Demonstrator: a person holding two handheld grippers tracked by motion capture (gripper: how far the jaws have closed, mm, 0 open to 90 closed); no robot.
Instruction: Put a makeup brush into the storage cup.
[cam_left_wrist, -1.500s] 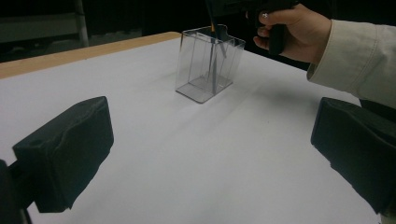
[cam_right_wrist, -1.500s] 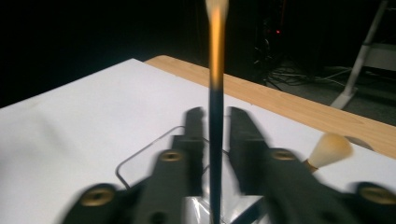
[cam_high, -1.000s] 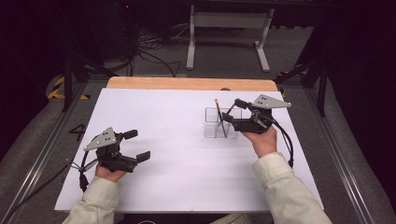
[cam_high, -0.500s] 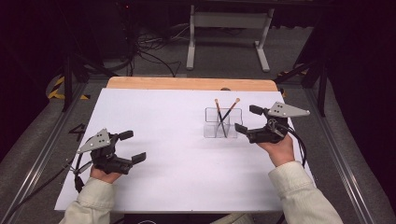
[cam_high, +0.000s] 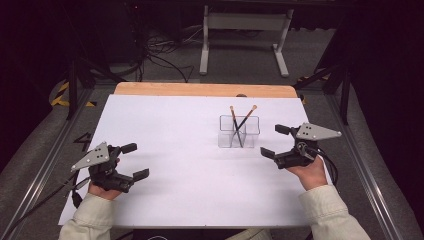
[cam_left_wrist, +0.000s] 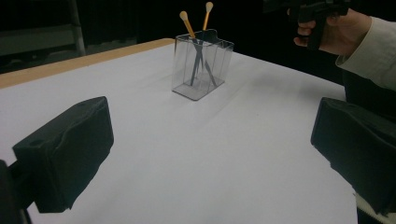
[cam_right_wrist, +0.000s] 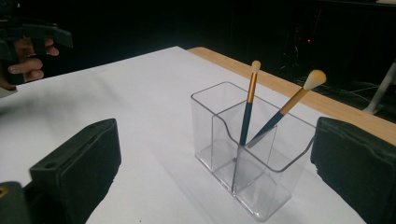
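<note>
— What is different from a moment ago?

— The right gripper has backed away from the clear holder. Now it sits just to the right of it, not touching. The left gripper has slid a bit closer to the person.

— Are the grippers holding anything?

— No. Both have their jaws spread wide with nothing between them.

— Where are the brushes?

— Two brushes stand in the holder, leaning so they cross. The holder stands on the white table, toward the far right.

— What does the close view add?

— The right gripper view shows a wall inside the holder, making two parts. One brush may stand right at that wall, but I cannot tell which part.
</note>
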